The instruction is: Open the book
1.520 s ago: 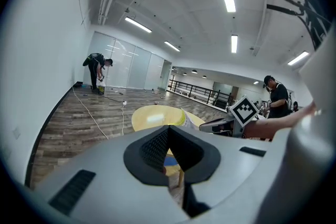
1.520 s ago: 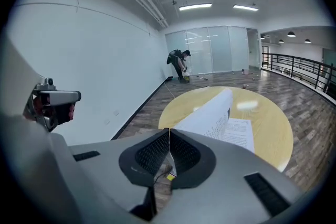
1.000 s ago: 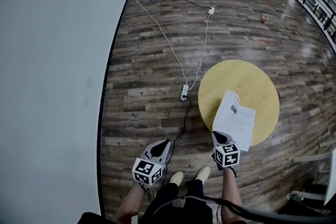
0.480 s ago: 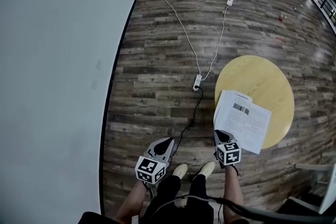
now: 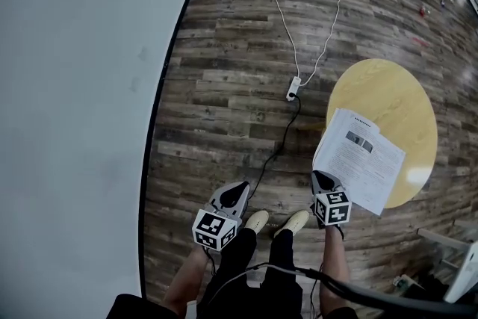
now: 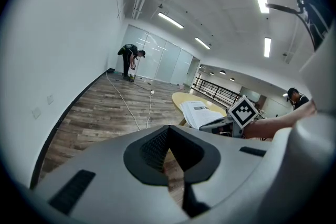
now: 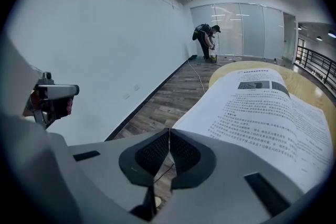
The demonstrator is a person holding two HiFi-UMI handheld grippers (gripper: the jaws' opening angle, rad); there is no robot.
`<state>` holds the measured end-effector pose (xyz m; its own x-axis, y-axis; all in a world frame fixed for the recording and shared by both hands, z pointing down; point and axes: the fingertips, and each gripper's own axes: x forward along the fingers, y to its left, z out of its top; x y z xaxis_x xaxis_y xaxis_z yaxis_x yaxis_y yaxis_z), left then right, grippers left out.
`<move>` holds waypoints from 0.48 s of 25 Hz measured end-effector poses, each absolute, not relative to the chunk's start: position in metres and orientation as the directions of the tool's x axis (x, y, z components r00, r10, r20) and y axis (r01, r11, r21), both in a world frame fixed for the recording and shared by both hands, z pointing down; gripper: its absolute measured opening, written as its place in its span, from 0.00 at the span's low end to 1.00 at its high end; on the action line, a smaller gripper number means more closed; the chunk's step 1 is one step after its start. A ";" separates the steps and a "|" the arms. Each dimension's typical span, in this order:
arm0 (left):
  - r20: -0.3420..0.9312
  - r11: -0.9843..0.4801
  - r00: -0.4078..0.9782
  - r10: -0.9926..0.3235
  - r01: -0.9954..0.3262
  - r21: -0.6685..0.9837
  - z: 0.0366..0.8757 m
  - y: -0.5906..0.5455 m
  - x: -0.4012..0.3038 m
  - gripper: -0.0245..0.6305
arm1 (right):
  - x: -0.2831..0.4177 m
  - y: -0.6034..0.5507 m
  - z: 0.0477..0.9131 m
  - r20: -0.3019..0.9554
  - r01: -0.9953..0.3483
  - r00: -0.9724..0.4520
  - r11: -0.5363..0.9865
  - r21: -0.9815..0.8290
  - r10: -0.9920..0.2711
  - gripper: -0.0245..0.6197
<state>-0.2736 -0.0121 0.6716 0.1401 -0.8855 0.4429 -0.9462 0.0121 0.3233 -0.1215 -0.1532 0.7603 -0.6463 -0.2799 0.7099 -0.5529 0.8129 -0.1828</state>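
Clenched jaws on both sides: the right gripper (image 7: 169,132) has its ribbed black pads pressed together on the near corner of the book (image 7: 262,105). The left gripper (image 6: 168,131) has its dark, cross-hatched pads closed tip to tip with nothing between them. Both grippers have smooth, matte grey shells that curve around a black, heart-shaped recess where the pads sit.

In the head view the book is a thin, flexible sheaf of white paper, spread flat with printed text and a small grey picture facing up. It reaches from the right gripper's tips out over the near edge of the table (image 5: 396,86). Whether it rests on the top or hangs just above it I cannot tell. In the right gripper view the page bows gently along its length.

The table is a round disc with a smooth pale yellow, wood-toned top. Around it lies the floor (image 5: 224,78), long planks of dark, streaky wood grain with a slight sheen. A plain, flat wall (image 5: 75,86) of light grey meets the floor along a black skirting line at the left.

A thin white cable (image 5: 278,7) snakes across the planks to a small oblong power strip (image 5: 294,90), which lies near the table but apart from it. Each gripper carries a marker cube (image 5: 334,208) with bold black-and-white squares. Two pale shoes (image 5: 256,220) show between the grippers
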 end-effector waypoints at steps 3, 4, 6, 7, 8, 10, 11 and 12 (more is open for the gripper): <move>0.453 0.020 0.139 -0.881 -0.944 0.329 0.677 -0.011 -0.276 0.04 | -0.124 -0.154 0.766 0.718 -0.551 -0.642 0.814 -0.185 -0.271 0.06; 0.454 0.022 0.138 -0.880 -0.944 0.330 0.677 -0.012 -0.275 0.04 | -0.124 -0.154 0.768 0.720 -0.551 -0.639 0.814 -0.184 -0.270 0.06; 0.455 0.025 0.135 -0.880 -0.944 0.329 0.676 -0.012 -0.275 0.04 | -0.122 -0.155 0.769 0.723 -0.551 -0.636 0.814 -0.183 -0.268 0.06; 0.457 0.027 0.134 -0.879 -0.944 0.329 0.675 -0.011 -0.276 0.04 | -0.122 -0.155 0.769 0.724 -0.552 -0.636 0.814 -0.184 -0.268 0.06; 0.458 0.028 0.133 -0.879 -0.944 0.329 0.675 -0.011 -0.277 0.04 | -0.122 -0.154 0.768 0.724 -0.553 -0.636 0.813 -0.185 -0.268 0.06; 0.461 0.031 0.132 -0.877 -0.944 0.329 0.675 -0.009 -0.280 0.04 | -0.122 -0.153 0.768 0.724 -0.555 -0.635 0.810 -0.187 -0.268 0.06; 0.461 0.030 0.132 -0.878 -0.944 0.329 0.675 -0.009 -0.281 0.04 | -0.122 -0.153 0.768 0.724 -0.557 -0.635 0.809 -0.189 -0.268 0.06; 0.460 0.029 0.133 -0.878 -0.944 0.328 0.674 -0.010 -0.281 0.04 | -0.123 -0.153 0.767 0.722 -0.559 -0.636 0.808 -0.189 -0.271 0.06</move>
<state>-0.2810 -0.0100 0.6740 0.1331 -0.8781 0.4597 -0.9442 0.0287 0.3283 -0.1227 -0.1532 0.7672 -0.6363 -0.2708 0.7223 -0.5586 0.8076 -0.1893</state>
